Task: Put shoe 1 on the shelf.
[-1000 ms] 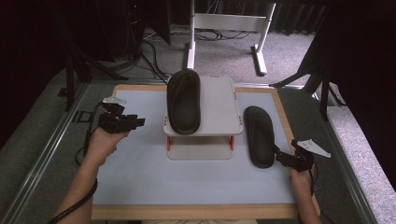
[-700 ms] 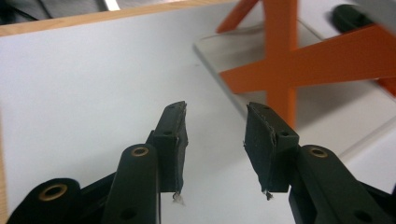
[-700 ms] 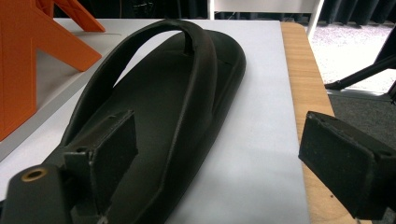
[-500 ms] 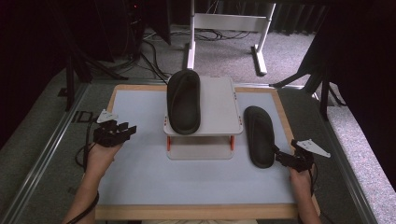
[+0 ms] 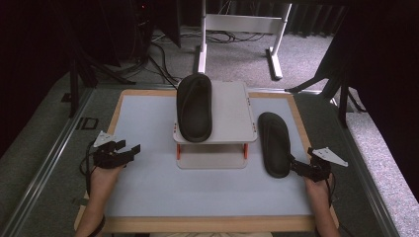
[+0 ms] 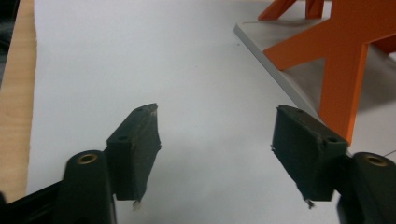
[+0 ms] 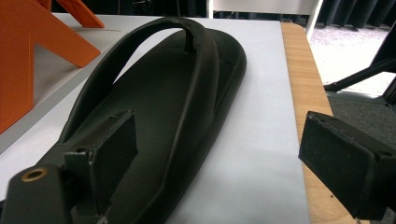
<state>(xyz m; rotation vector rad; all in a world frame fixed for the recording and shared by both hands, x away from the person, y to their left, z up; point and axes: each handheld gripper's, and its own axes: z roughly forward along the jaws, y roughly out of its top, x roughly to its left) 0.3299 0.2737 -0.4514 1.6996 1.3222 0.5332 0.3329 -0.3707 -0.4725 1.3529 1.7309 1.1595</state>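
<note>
Progress: one sandal [image 5: 194, 107] is lying on the rack [image 5: 232, 106] | second sandal [image 5: 274, 143] is waiting on the worktop [image 5: 148, 187] | right tool [image 5: 300, 167] is straddling its heel, unclenched | left tool [image 5: 129, 150] has just been opening, empty.

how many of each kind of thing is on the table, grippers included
black flip-flops: 2, one on the rack, one on the mat
grey rack with orange legs: 1
hand-held grippers: 2, left gripper, right gripper
total: 5
</note>
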